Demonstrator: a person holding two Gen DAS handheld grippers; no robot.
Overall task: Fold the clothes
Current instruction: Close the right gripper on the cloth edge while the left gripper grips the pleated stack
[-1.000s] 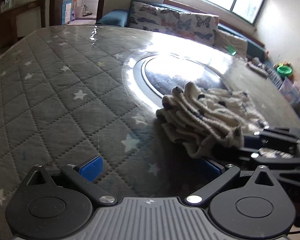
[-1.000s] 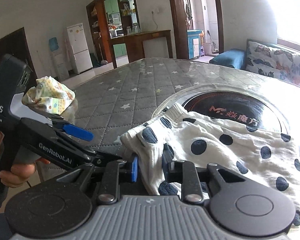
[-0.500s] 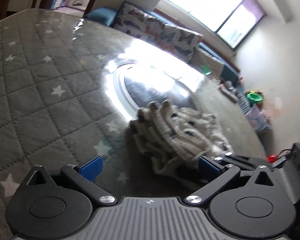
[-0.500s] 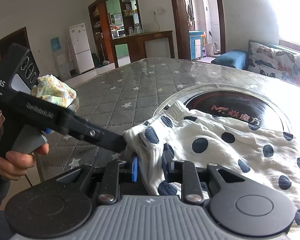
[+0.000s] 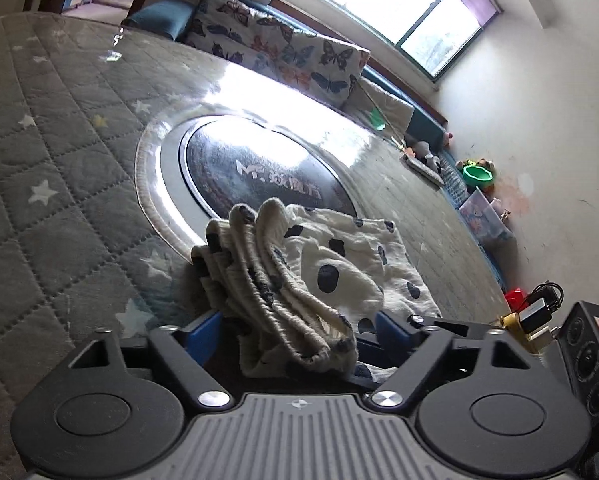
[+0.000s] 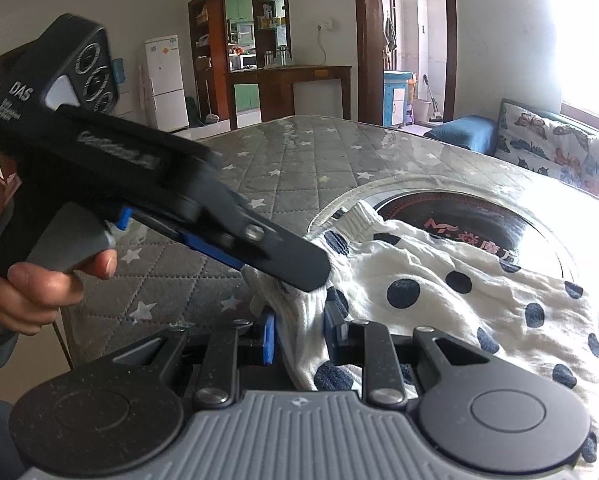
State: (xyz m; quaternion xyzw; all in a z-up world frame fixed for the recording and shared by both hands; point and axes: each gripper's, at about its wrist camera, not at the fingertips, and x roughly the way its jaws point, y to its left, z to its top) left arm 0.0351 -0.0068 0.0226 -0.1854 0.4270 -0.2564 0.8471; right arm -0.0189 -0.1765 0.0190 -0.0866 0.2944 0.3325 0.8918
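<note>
Since a second ago the left gripper has swung in from beside the polka-dot garment, and its blue-padded jaws now stand apart on either side of the bunched ribbed waistband, not yet pressing it. Opposite, the right gripper keeps its jaws clamped on a pinched fold of the same white, dark-spotted cloth. That garment lies crumpled on the quilted, star-printed worktop, its far edge overlapping the round black hotplate set in the middle.
</note>
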